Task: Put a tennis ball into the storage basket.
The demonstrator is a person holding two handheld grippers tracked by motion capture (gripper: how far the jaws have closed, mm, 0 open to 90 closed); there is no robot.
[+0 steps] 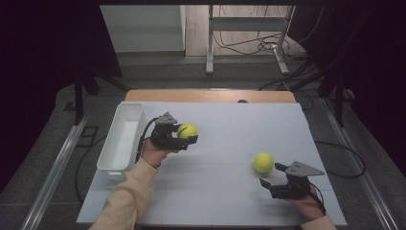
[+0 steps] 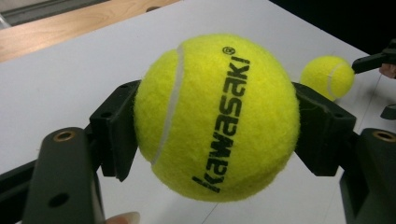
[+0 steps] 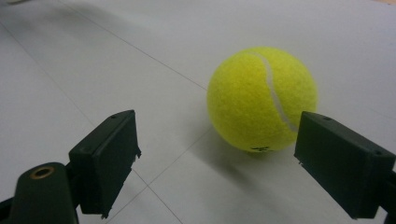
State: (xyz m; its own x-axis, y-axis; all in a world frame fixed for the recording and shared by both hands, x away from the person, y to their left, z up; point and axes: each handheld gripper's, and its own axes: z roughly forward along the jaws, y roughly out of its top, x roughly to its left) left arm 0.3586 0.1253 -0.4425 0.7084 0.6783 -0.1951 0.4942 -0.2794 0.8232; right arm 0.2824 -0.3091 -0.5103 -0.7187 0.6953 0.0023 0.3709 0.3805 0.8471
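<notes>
— While the left gripper (image 1: 184, 135) is clamped on one ball (image 1: 187, 130), left of centre in the high view, what worries you?

— The hold itself. In the left gripper view the jaws pinch that ball (image 2: 217, 116) across its middle, and it looks lifted off the table (image 1: 230, 124). Felt on a round shape is forgiving, but if the squeeze eases or the hand tips sharply, I'd expect it to pop out and roll.

— And the right gripper (image 1: 272, 175)?

— Jaws apart, low at the lower right of the frame, with the second ball (image 1: 263, 162) just beyond its tips. In the right gripper view that ball (image 3: 262, 99) lies nearer the right jaw than the left — off-centre. Close from there and one jaw could nudge it away first.

— Where would it go?

— Plenty of bare sheet around it, nothing to stop a roll, and the table's right edge is near. That's the risk.

— Room for the left hand?

— The white bin (image 1: 122, 136) stands just left of it, long side toward the gripper, open top. The short path across is free; only the near rim could catch a low jaw.
</notes>
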